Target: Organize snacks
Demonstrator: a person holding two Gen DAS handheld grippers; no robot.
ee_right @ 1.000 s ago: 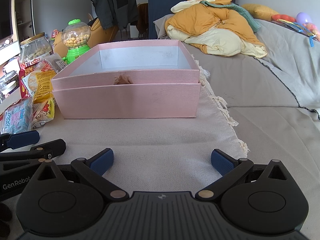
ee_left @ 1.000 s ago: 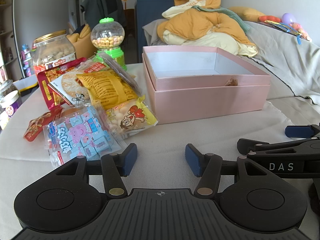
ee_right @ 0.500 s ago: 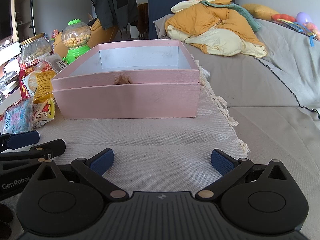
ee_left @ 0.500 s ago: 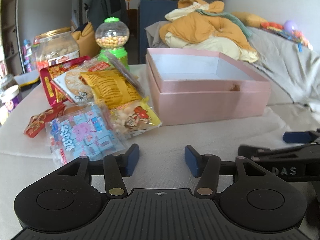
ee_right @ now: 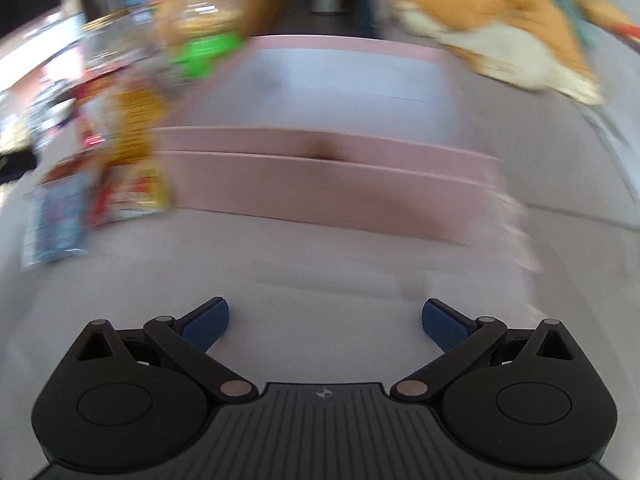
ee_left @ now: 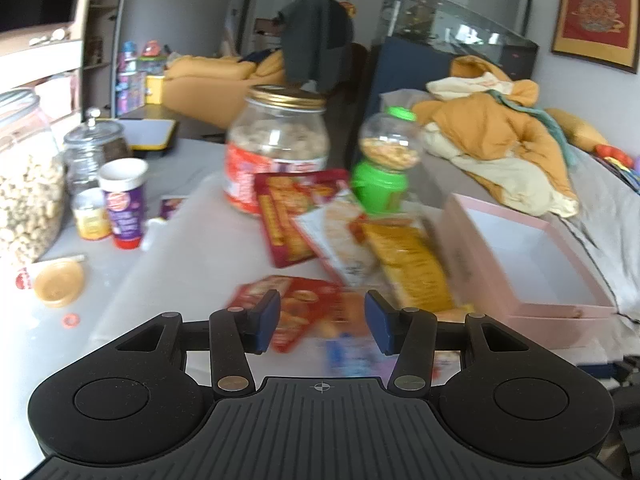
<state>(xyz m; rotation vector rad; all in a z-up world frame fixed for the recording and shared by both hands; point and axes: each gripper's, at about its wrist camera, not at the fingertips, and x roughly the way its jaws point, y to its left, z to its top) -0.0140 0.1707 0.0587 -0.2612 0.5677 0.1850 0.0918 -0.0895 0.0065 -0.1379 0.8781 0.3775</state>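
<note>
Snack packets lie in a heap left of the open pink box (ee_left: 572,326): a red packet (ee_left: 304,312), a yellow one (ee_left: 412,268), a white cracker packet (ee_left: 340,236) and a blurred blue one (ee_left: 348,356). My left gripper (ee_left: 322,316) hovers over the heap. Its jaws are closing, the red packet shows below the gap, and no pad presses on anything. The right wrist view is blurred. In it my right gripper (ee_right: 325,318) stands wide open over the cloth, short of the pink box (ee_right: 320,188), with nothing between its fingers. The blue packet (ee_right: 56,220) lies at its left.
A gold-lidded jar (ee_left: 276,148) and a green candy dispenser (ee_left: 384,160) stand behind the heap. A big jar (ee_left: 24,184), a glass jar (ee_left: 94,148), a purple cup (ee_left: 122,200) and a small yellow tub (ee_left: 60,282) crowd the left. Orange and cream bedding (ee_left: 492,148) lies beyond the box.
My left gripper has swung left and risen over the snack heap, with its jaws a little narrower. The right gripper has shifted slightly and tipped downward; its view is now blurred.
</note>
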